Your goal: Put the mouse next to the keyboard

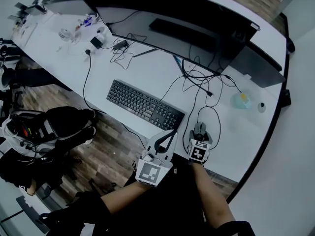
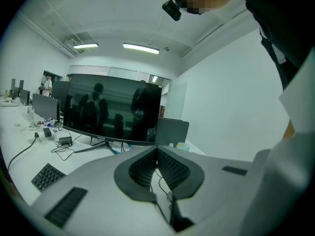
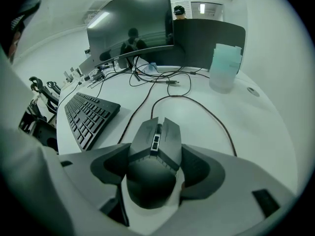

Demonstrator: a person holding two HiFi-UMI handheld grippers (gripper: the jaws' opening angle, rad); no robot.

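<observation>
The dark grey wired mouse [image 1: 200, 130] sits at the front edge of the white desk [image 1: 152, 70], a short way right of the black keyboard [image 1: 144, 104]. My right gripper [image 1: 199, 135] is shut on the mouse [image 3: 156, 141], one jaw on each side of its rear half. I cannot tell whether the mouse rests on the desk or is just off it. Its cable [image 3: 206, 109] loops away toward the monitor. The keyboard [image 3: 88, 114] lies to the mouse's left. My left gripper [image 1: 171, 132] hovers at the keyboard's right end, shut with nothing in it [image 2: 157, 150].
A wide curved monitor [image 1: 197, 28] stands at the back with tangled cables [image 1: 202, 82] before it. A pale blue container [image 1: 241, 100] and a small round object [image 1: 261, 107] are at the right. A black bag [image 1: 59, 124] lies on the floor at the left.
</observation>
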